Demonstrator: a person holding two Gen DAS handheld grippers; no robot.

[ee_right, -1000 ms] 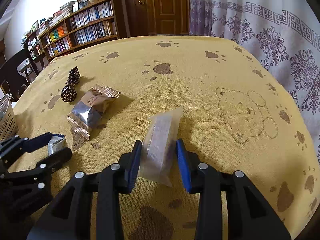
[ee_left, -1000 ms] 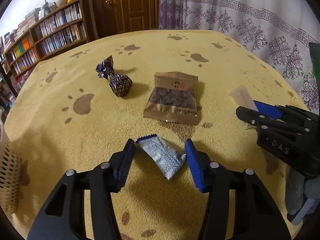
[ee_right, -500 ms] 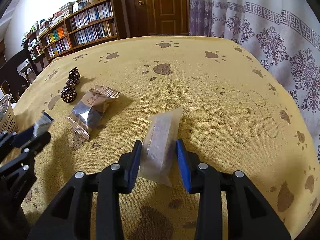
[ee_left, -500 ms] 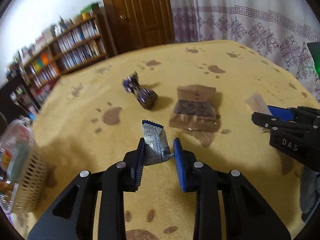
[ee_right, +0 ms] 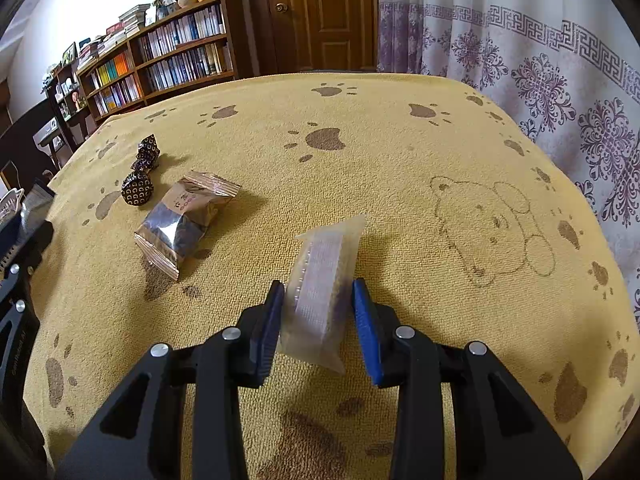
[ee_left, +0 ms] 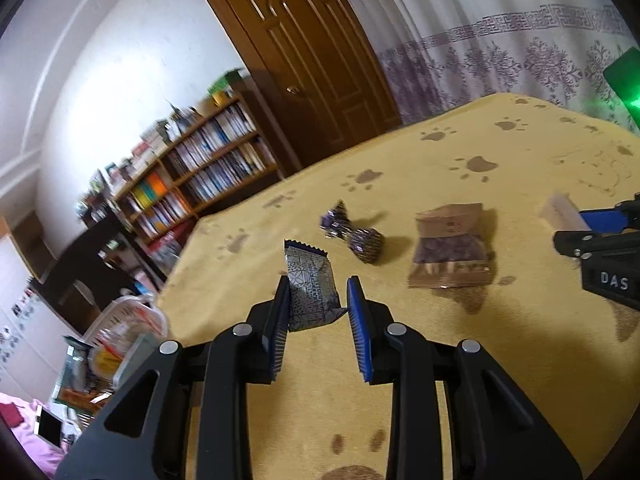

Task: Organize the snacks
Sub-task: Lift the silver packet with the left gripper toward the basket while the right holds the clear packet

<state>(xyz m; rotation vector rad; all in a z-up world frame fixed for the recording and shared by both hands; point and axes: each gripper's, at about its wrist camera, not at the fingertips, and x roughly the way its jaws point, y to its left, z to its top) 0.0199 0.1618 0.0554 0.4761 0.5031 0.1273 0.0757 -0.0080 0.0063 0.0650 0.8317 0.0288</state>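
Tabletop (ee_right: 400, 168) covered by yellow terry cloth (ee_right: 256, 136) with brown paw prints and outlined bear drawing (ee_right: 496, 232). Lying directly on cloth: brown packet (ee_right: 182, 222) with clear window showing dark contents, flat, near left side; dark twist-wrapped candy (ee_right: 138, 192) with ring pattern just beyond packet, its twisted tail toward far edge. Packet and candy close together, not touching. Right half of cloth bare.

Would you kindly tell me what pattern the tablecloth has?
Yellow tablecloth with brown paw prints and a bear outline, clearest in the right wrist view.
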